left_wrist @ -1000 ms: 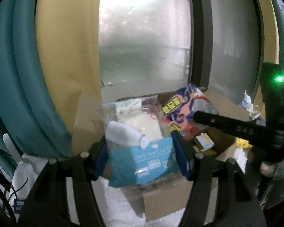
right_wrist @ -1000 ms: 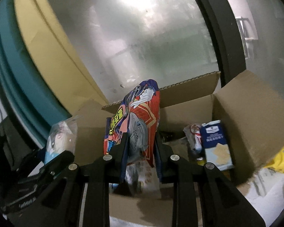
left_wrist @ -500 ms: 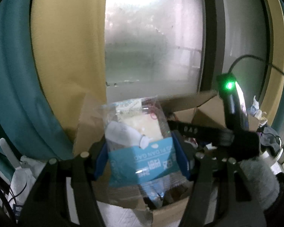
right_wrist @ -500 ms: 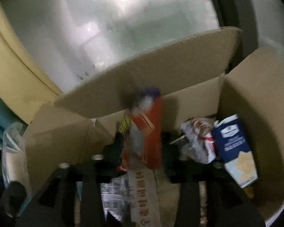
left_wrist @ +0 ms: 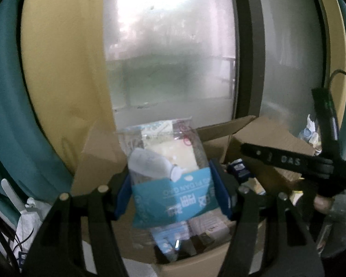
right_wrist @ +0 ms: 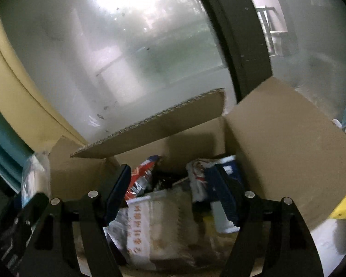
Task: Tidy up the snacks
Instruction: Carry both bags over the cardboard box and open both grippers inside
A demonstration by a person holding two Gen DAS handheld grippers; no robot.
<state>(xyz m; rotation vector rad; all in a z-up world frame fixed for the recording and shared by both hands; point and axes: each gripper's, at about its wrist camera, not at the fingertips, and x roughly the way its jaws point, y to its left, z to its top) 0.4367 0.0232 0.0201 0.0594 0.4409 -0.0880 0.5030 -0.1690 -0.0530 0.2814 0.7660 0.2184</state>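
I take this as the hand-over between two drops into the box [right_wrist: 288,143]. My right tongs [right_wrist: 170,194] hang over the open box with their jaws opening and nothing between them; the red pack [right_wrist: 141,180] lies below them inside the box, near its back wall, and is free of the pads as far as I can see. Around it in the box lie a white-and-red packet [right_wrist: 199,173], a blue carton [right_wrist: 228,168] toward the right wall, and a big clear bag with orange print [right_wrist: 154,228] at the front.

My left tongs [left_wrist: 173,194] are about half open but clamped on the blue bag [left_wrist: 173,198], a clear pouch with a blue label that stands upright between the blue pads. It hangs over the front left part of the box, above the packets already lying there. In the left view the right tongs [left_wrist: 249,150] reach across the box's right side.

Next, I judge, the right tongs must back out of the box so the two tools do not knock. Then I would bring the blue bag lower over a free patch in the box and only then ease the jaws apart. The pouch looks soft and slippery, so I would set it down low, not drop it from height.
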